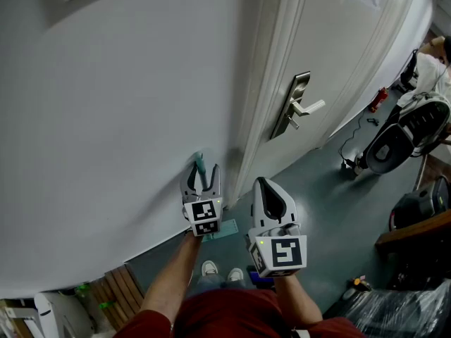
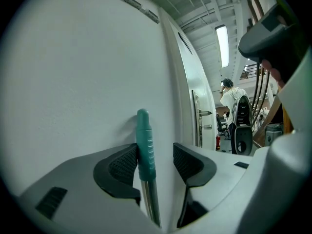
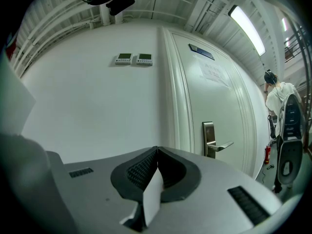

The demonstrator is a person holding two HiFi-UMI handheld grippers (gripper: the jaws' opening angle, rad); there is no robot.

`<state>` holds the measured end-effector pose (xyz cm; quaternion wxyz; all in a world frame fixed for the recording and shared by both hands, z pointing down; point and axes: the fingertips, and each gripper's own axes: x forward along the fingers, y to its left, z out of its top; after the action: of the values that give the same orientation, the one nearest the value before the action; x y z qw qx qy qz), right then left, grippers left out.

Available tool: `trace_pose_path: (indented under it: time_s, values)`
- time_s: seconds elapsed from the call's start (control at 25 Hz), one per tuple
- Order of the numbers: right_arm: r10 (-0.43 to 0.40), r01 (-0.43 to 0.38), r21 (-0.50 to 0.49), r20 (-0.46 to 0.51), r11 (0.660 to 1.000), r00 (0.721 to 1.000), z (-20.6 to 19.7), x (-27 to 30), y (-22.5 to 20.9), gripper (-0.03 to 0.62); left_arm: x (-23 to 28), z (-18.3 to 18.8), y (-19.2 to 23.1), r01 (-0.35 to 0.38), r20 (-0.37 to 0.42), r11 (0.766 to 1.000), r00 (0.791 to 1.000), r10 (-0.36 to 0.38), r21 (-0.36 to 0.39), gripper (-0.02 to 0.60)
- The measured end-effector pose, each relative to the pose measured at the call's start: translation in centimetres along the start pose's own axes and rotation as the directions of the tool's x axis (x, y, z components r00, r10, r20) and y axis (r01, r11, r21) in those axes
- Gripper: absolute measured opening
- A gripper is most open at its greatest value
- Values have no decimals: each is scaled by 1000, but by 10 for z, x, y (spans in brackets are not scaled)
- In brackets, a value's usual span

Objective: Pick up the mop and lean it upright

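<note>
The left gripper (image 2: pixel 155 162) had its fingers (image 2: pixel 122 167) spread, with the mop (image 2: pixel 145 145) standing upright between them. The teal grip lay against the left pad, and a clear gap was left on the right side. Below the grip, the steel shaft ran down out of the left gripper view. The top of the grip sat right up at the wall (image 2: pixel 73 82), though I couldn't tell whether it actually touched.

The right gripper (image 3: pixel 157 155) was just beside the left one. Its fingers (image 3: pixel 141 172) were pressed together on nothing, and it pointed at the same wall.

The wall was plain white with two small control panels (image 3: pixel 131 58) mounted high on it. To its right was a white door (image 3: pixel 219 91) in a moulded frame, with a metal lever handle (image 3: pixel 217 146). The floor (image 1: pixel 317 210) was dark grey-green, with wooden slats (image 1: pixel 120 291) at the lower left in the head view. Further along the wall stood a small red object (image 1: pixel 379 98), and beyond it a black-and-white machine (image 1: pixel 402 136). A person in a white top (image 2: pixel 233 99) stood by the machine, under a long ceiling light (image 2: pixel 223 45).
</note>
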<state>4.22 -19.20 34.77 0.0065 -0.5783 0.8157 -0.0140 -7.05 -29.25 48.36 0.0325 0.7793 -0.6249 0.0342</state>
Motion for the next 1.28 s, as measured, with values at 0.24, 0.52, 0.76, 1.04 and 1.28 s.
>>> trace_pose_path:
  time_s: [0.24,0.52,0.76,1.04,1.28]
  values:
    - [-2,2,5,0,1000,1000,-1,0,-1,17,-1,-3,1,-11,3,999,1000,11,32,277]
    - [0,0,6,-1,1000,1000,-2,0,-3,17,-2,-2,-3,-22,-29,999,999,23,47,326]
    - [3,-3,5,4,1000,1000,1,-2,0,17,-8,0,-4,-13,-22,999,1000,14,31,362]
    - [9,-9,5,5,1000,1000,2,-2,0,17,-16,-1,0,-26,-24,998,999,28,48,371]
    - [15,-15,8,10,1000,1000,3,-4,2,17,-22,20,-1,-18,46,995,999,14,94,372]
